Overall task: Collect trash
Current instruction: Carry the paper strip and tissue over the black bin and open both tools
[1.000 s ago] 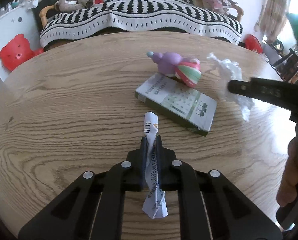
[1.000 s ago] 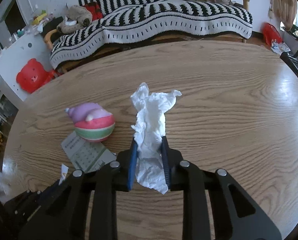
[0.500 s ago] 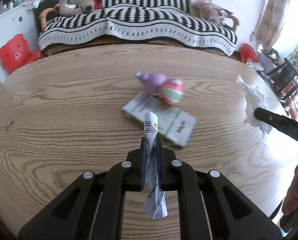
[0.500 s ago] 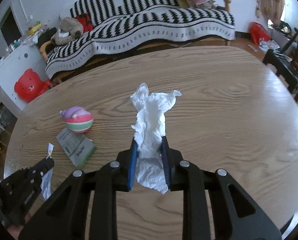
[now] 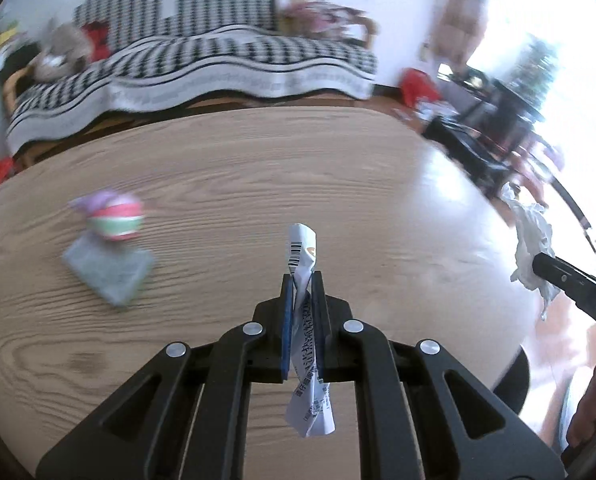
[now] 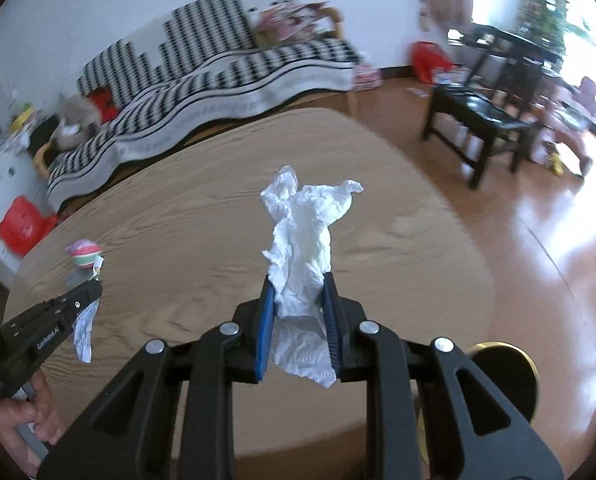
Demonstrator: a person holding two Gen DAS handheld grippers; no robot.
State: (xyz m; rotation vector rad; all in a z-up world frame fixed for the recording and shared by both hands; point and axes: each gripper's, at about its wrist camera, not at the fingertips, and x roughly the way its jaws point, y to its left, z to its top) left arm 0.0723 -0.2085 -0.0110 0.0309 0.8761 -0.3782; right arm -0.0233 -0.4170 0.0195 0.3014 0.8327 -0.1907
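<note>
A round wooden table fills most of both wrist views, with a sofa under a black-and-white striped blanket beyond its far edge at 12 o'clock. In the right wrist view a dark chair stands on the floor at 2 o'clock.

The right gripper has its blue-padded jaws pressed in on a crumpled white tissue, which bulges up above the fingertips and hangs out below them; it is off the table. In the left wrist view this gripper and its tissue show at 3 o'clock, past the table's edge.

The left gripper is closed almost fully, pinching a narrow printed paper wrapper with a barcode; the strip stands above the jaws and dangles beneath them, clear of the tabletop.

On the table at 9 o'clock in the left view lie a blurred grey-green box and, touching its far side, a small purple, pink and green toy.
</note>
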